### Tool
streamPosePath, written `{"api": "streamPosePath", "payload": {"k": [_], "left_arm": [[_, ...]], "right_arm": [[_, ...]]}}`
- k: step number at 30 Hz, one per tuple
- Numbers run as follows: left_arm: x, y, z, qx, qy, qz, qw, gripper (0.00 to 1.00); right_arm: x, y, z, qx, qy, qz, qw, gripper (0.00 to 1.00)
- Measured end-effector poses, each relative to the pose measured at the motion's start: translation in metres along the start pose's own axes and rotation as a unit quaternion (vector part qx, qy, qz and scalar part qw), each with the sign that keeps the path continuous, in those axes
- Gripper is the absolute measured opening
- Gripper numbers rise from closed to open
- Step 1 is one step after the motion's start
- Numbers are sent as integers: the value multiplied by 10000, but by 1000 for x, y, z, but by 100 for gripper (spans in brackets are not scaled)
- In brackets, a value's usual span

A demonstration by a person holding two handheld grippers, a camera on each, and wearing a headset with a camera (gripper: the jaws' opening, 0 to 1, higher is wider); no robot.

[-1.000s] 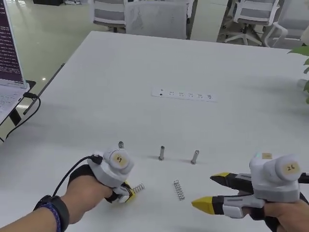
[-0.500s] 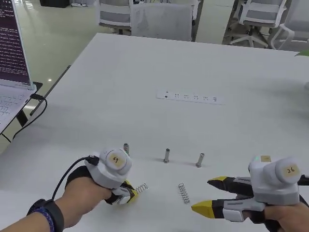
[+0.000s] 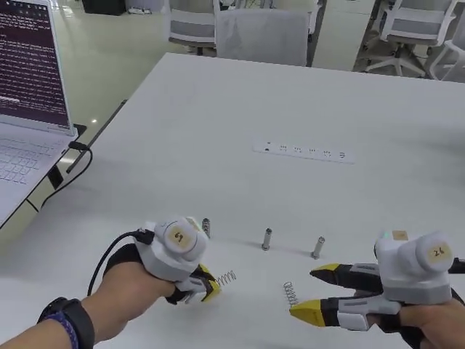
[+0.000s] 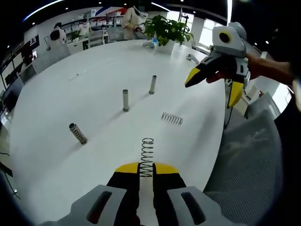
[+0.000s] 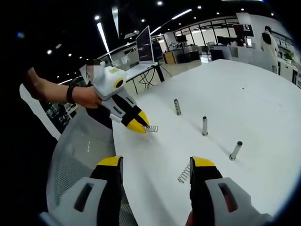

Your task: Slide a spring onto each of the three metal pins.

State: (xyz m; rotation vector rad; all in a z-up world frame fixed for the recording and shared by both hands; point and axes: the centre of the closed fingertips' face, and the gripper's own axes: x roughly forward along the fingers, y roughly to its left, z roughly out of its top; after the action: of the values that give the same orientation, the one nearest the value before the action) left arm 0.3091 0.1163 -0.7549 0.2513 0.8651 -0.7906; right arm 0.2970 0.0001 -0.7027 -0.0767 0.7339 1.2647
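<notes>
Three metal pins stand in a row on the white table (image 3: 218, 131). The left pin (image 3: 205, 227) wears a spring, seen as coils in the left gripper view (image 4: 78, 133). The middle pin (image 3: 267, 238) and right pin (image 3: 317, 247) are bare. My left gripper (image 3: 207, 285) is shut on one end of a spring (image 3: 226, 277), which sticks out ahead of its jaws (image 4: 147, 157), in front of the left pin. A loose spring (image 3: 290, 293) lies on the table. My right gripper (image 3: 314, 292) is open just right of it, and that spring (image 5: 184, 173) lies beside its right jaw.
A white power strip (image 3: 303, 152) lies farther back on the table. An open laptop (image 3: 29, 87) sits on a stand at the left, with a black cable (image 3: 76, 163) hanging by the table edge. Office chairs (image 3: 261, 33) stand behind the far edge.
The head camera has shifted, moving the whole picture right and down. My left gripper has carried its spring a little nearer the pins. My right gripper has come closer to the loose spring.
</notes>
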Motion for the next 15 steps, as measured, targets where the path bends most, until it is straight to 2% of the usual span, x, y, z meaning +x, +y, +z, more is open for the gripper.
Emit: {"api": "streamPosePath", "payload": {"k": [15], "left_arm": [[-21, -10, 15, 231, -277, -42, 9993, 2]], "right_arm": [[22, 12, 12, -311, 114, 474, 9983, 50]]}}
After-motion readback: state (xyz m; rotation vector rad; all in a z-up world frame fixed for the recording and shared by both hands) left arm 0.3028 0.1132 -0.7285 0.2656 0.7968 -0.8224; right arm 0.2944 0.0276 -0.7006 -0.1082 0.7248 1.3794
